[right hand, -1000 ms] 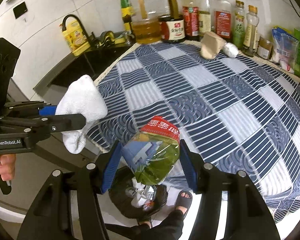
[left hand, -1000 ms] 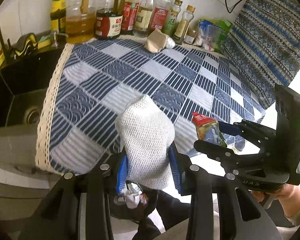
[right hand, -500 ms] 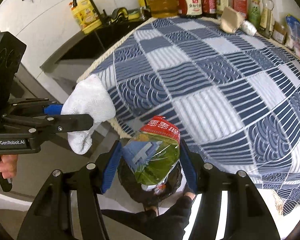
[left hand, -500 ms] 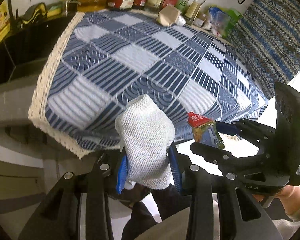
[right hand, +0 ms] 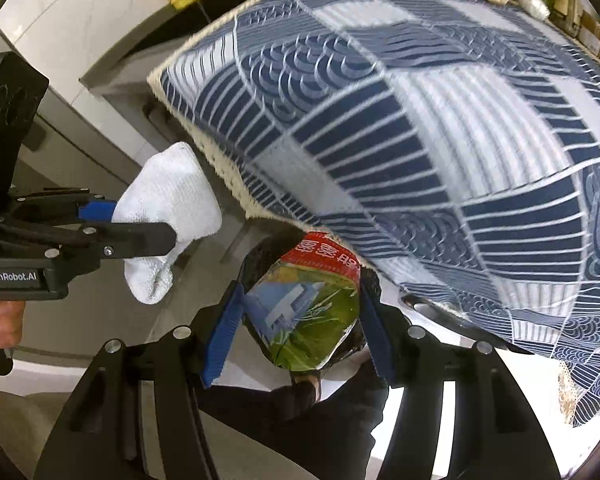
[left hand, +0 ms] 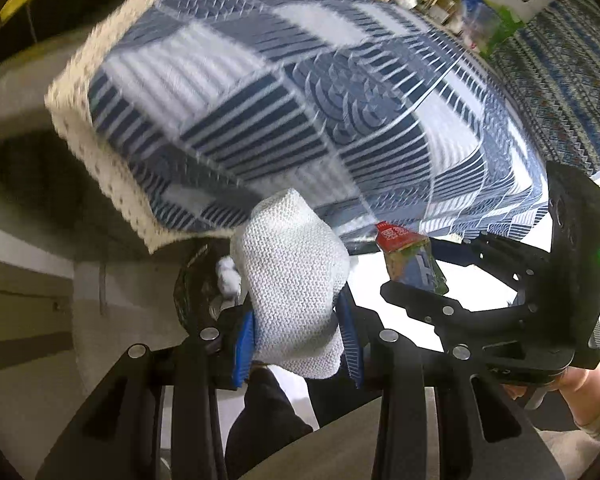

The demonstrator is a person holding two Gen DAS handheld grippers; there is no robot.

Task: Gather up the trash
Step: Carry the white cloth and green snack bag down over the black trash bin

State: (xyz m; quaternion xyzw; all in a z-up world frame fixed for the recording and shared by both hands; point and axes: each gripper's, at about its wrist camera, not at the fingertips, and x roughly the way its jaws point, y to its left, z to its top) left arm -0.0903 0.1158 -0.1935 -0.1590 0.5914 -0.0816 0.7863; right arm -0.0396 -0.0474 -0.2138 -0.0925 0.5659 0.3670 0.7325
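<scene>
The left gripper (left hand: 298, 328) clamps a white cloth (left hand: 292, 280); beside it, the right gripper (right hand: 300, 332) squeezes a snack packet (right hand: 304, 308) above a dark bin (right hand: 256, 256).

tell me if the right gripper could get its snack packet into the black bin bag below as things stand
Probably yes. The right gripper is shut on the green and red plastic snack packet, directly above the dark mouth of the black bin bag. The blue and white checked tablecloth hangs beside it, not across the opening.
</scene>
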